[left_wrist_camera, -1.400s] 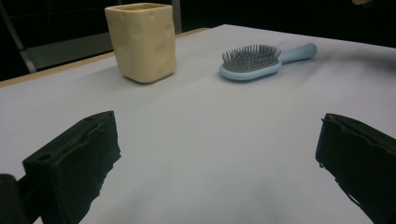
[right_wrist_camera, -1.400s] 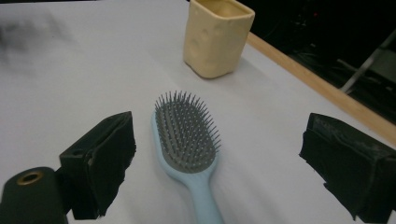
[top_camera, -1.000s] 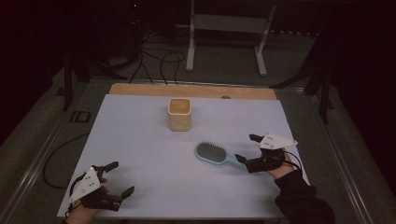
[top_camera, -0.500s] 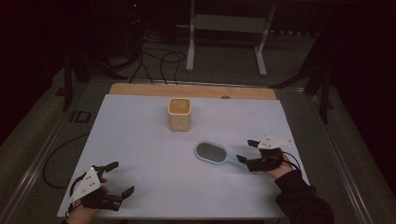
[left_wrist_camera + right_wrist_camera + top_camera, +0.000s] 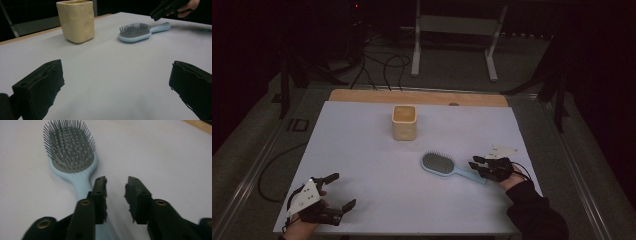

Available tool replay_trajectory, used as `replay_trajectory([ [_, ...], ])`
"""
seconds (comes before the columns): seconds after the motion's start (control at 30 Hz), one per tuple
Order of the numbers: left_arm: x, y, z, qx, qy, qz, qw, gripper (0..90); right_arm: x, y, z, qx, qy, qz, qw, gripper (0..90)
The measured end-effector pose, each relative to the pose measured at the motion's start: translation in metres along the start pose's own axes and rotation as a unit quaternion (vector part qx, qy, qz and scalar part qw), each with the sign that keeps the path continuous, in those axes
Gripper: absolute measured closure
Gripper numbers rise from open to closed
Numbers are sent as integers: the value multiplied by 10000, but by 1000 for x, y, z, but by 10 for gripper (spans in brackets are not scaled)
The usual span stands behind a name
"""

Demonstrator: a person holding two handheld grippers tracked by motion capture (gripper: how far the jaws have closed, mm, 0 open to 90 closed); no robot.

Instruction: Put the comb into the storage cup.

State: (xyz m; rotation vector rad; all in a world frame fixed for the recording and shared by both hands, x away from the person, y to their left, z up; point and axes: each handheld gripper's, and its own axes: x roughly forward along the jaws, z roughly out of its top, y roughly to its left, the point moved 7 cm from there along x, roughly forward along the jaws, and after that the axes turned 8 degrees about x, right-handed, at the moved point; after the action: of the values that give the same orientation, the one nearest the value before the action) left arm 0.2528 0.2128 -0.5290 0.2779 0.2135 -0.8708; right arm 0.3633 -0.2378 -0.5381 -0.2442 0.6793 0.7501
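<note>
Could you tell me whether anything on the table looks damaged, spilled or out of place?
Nothing stands out. The yellow cup stands upright, and the blue hairbrush lies flat, bristles up, on the white table cover. The right gripper is open by the brush handle; the left gripper is open too.

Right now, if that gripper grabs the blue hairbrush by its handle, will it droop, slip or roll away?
The hairbrush looks like rigid plastic, so it probably stays stiff. The handle seems smooth and narrow, so it might twist in the right gripper, with the wider bristle head pulling downward. It lies flat, bristles up, so rolling seems unlikely; a push would probably slide it across the white table cover.
</note>
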Motion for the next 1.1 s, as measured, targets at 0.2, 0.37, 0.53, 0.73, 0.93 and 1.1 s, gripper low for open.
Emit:
replay_trajectory([
  [0.2, 0, 0, 0, 5, 25, 5, 10000, 0, 5, 0, -5, -103, 232, 17, 9997, 851],
  [0.37, 1, 1, -2, -15, 83, 64, 9999, 0, 9, 1, -7, -188, 401, 87, 9990, 897],
  [0.53, 1, 4, -2, -151, 39, 63, 9999, 0, 11, 3, -8, -242, 480, 139, 9985, 897],
  [0.73, 1, 5, -2, -142, 64, 101, 9998, 0, 13, 6, -12, -418, 555, 187, 9974, 899],
  [0.93, 1, 5, -2, -128, 68, 98, 9998, 0, 10, 11, -12, -563, 579, 247, 9964, 900],
  [1.1, 1, 5, -2, -137, 56, 103, 9998, 0, 8, 17, -15, -593, 603, 345, 9958, 900],
])
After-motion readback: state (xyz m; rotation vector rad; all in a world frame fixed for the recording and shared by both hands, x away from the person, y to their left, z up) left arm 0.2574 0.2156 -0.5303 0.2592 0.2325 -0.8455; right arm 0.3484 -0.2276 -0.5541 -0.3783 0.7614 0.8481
